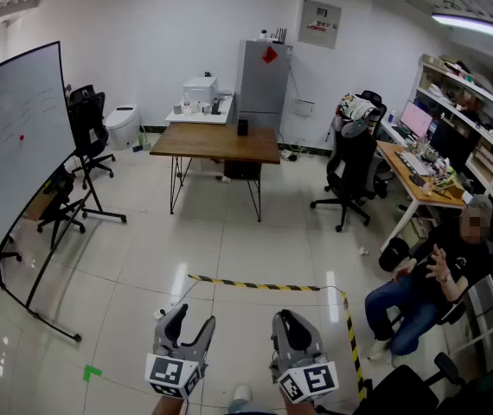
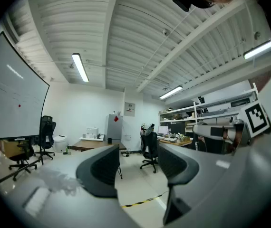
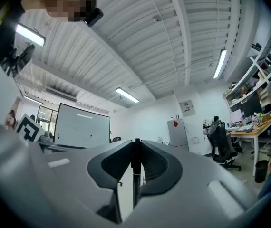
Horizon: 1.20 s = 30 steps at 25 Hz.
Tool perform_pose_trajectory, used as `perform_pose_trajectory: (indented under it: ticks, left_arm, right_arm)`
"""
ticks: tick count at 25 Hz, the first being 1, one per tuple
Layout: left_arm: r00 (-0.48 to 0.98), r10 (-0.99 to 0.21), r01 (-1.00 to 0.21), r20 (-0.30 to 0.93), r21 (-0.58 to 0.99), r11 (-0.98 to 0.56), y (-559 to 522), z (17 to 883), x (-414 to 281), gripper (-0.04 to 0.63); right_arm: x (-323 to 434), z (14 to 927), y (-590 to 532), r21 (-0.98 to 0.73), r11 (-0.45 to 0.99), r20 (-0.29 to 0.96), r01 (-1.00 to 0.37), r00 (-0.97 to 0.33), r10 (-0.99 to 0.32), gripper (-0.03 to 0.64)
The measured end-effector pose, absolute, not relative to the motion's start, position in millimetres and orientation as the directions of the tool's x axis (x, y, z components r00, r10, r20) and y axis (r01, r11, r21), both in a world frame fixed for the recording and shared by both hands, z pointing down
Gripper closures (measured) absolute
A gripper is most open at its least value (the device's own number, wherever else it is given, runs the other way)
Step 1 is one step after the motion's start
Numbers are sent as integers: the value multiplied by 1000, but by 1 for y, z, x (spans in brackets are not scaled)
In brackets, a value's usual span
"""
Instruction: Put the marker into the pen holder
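Pinched upright between the pressed-together jaws of the right gripper [image 3: 136, 148], a slim black cylindrical marker [image 3: 135, 175], its top end just showing at the jaw tips (not made out from the head view); ahead of those jaws and to their left, a white whiteboard on a rolling stand [image 3: 82, 127]; ahead and to their right, a tall grey metal cabinet [image 3: 177, 133]. Spread wide with only air between them, the jaws of the left gripper [image 2: 138, 160]; far ahead of that gap, a brown wooden table on thin black legs [image 1: 220, 141], with a small dark blocky thing [image 1: 243, 128] on its top, too small to identify; within the same gap, toward the right-hand jaw, a black swivel office chair [image 2: 150, 148], well apart from the jaws. On the pale tiled floor ahead of both pairs of jaws, a strip of yellow-and-black striped tape [image 1: 255, 284]; well off to the right of the right-hand jaws, a seated person in dark clothes [image 1: 428, 288]; both grippers side by side, near each other, not touching.
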State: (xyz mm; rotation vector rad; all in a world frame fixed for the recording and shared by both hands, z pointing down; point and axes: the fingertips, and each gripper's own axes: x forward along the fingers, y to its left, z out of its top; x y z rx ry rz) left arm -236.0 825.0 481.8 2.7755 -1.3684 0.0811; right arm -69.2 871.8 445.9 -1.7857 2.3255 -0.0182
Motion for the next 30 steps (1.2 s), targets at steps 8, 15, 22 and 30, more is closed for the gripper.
perform_pose_trajectory:
  ticks: [8, 15, 22, 30]
  left_arm:
    - [598, -796, -801, 94, 36, -597, 749, 483, -185, 348]
    - [577, -809, -816, 115, 43, -576, 665, 497, -181, 352]
    - [607, -790, -795, 91, 59, -604, 520, 496, -165, 354]
    - [619, -785, -783, 22, 100, -614, 352, 474, -180, 357]
  right_arm:
    - [-23, 454, 787, -193, 291, -149, -937, -266, -953, 558]
    - [-12, 476, 711, -219, 294, -116, -930, -275, -955, 558]
    - [5, 476, 579, -178, 243, -80, -953, -232, -969, 558]
    - [-22, 451, 404, -120, 286, -97, -951, -275, -957, 558]
